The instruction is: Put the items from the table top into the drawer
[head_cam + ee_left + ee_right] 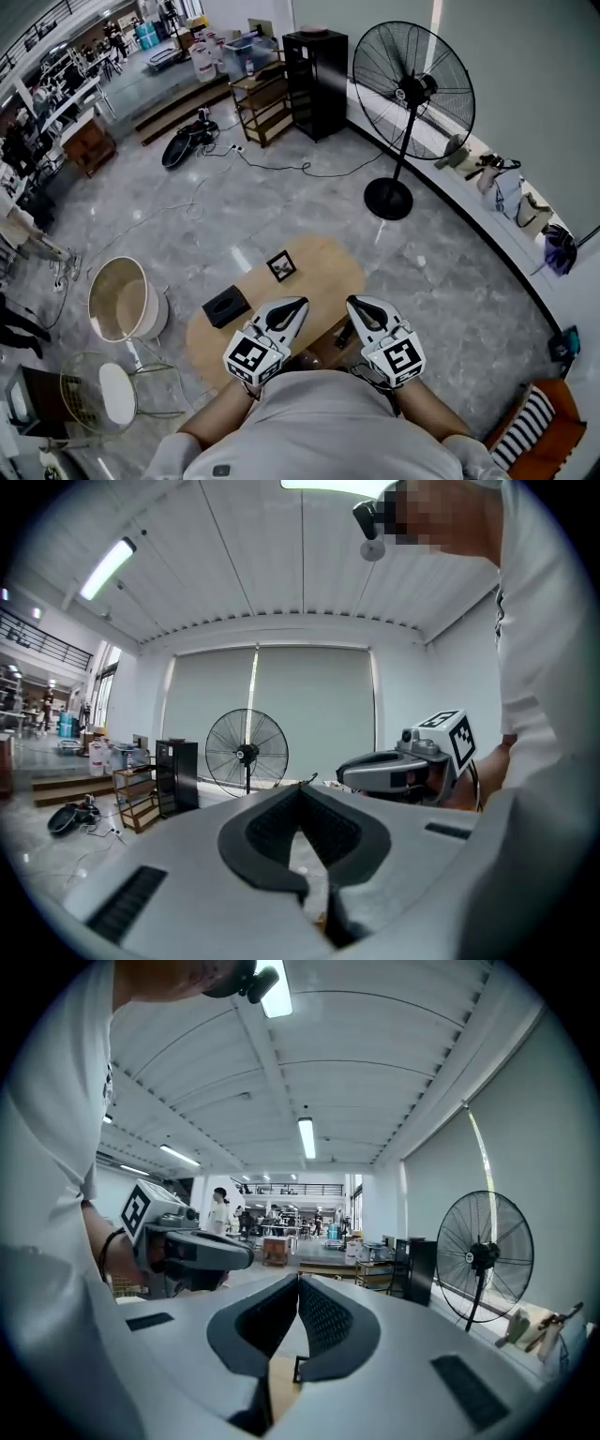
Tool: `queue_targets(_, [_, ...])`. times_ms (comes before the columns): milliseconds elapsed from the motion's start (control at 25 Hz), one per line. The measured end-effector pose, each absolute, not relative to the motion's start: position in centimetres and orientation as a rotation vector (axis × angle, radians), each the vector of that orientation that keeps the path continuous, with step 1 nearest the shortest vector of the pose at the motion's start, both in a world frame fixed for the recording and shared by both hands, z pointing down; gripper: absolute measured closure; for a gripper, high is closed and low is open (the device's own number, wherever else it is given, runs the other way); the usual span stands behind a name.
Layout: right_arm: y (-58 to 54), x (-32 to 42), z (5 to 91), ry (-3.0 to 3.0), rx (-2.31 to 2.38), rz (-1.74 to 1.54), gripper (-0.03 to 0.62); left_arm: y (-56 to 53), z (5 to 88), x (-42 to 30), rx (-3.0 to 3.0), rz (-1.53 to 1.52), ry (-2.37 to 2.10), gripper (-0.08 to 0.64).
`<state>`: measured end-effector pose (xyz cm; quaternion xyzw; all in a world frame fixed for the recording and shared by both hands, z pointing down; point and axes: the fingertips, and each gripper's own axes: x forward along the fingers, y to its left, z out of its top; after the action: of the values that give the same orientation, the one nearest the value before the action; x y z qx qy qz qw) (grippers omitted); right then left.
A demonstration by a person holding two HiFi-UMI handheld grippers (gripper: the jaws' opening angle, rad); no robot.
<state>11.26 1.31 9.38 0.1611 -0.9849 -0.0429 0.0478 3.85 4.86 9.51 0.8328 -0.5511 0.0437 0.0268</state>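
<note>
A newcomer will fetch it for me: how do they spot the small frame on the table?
From the tall black pedestal fan, look nearer the person to the oval wooden table. The small square frame sits near its middle: black-edged with a pale centre, unlike the solid black box at the table's left edge.

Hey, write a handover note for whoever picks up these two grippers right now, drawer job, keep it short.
Left gripper: shut, empty, held over the near edge of the wooden table.
Right gripper: shut, empty, beside it.
Black box and small square frame lie apart on the table.
Done: nothing visibly stowed; drawer not clearly in view.
Left: both items go into the drawer.
</note>
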Motion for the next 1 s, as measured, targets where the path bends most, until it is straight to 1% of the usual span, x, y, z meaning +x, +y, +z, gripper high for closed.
queue_targets(320, [4.3, 10.7, 8.3, -3.034, 0.358, -0.137, 0.563, 9.1, 8.9, 3.5, 2.474, 0.117, -1.794, 0.551])
queue_targets(600, [7.5, 10.4, 7.2, -3.041, 0.433, -0.165, 0.563, 12.8, 7.4, 1.7, 2.516, 0.098, -1.796, 0.551])
queue_targets(1000, [14.9, 8.2, 5.2, -3.036, 0.529, -0.204, 0.563, 21.0, 5.0, -2.5, 2.562, 0.085, -1.776, 0.551])
